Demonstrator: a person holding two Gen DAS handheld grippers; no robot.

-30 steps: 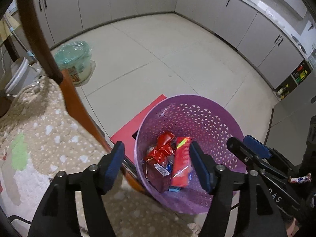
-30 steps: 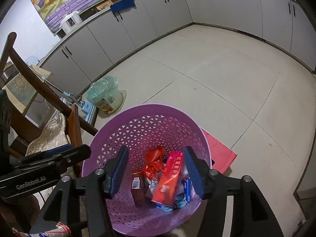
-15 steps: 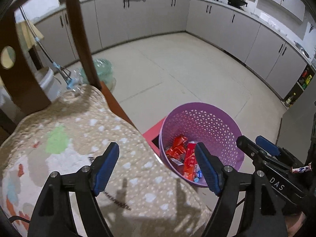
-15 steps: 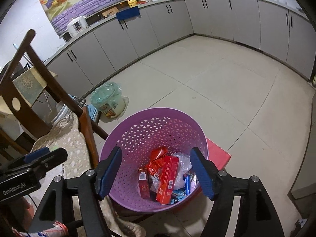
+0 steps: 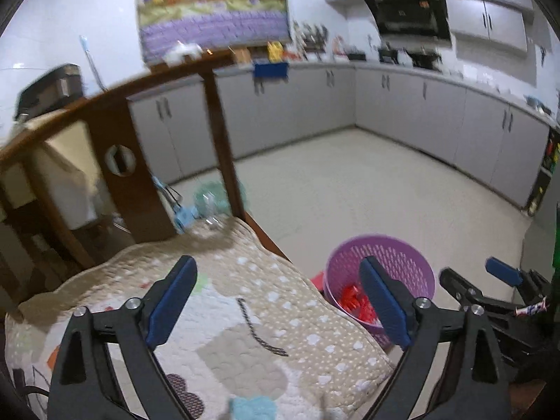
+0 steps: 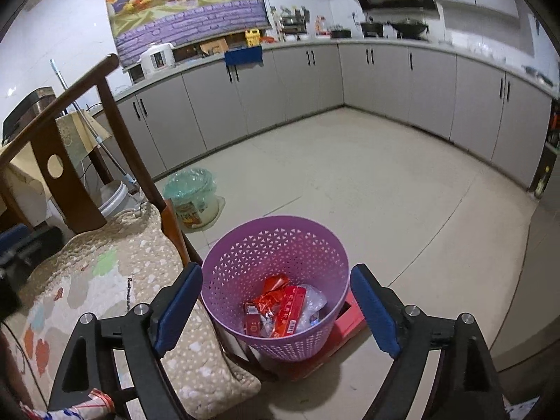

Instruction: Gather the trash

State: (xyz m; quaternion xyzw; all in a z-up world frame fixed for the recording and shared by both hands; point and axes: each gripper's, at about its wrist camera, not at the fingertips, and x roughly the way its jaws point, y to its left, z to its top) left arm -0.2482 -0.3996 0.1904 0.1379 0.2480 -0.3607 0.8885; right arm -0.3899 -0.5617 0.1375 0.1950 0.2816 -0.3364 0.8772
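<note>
The round purple plastic basket with triangle perforations (image 6: 276,280) stands on the pale tiled floor, on a flat red board (image 6: 344,325), just beside the wooden chair with its beige quilted cushion (image 6: 105,280). Inside lies the trash — red cardboard boxes and a crumpled red foil wrapper (image 6: 276,306) beside clear crinkled plastic; their printing is too small for me to read. My right gripper (image 6: 276,309) hangs above the basket, jaws opening, nothing between them. My left gripper (image 5: 278,302) hangs over the cushion — jaws opening too, empty — with the basket to its right.
</note>
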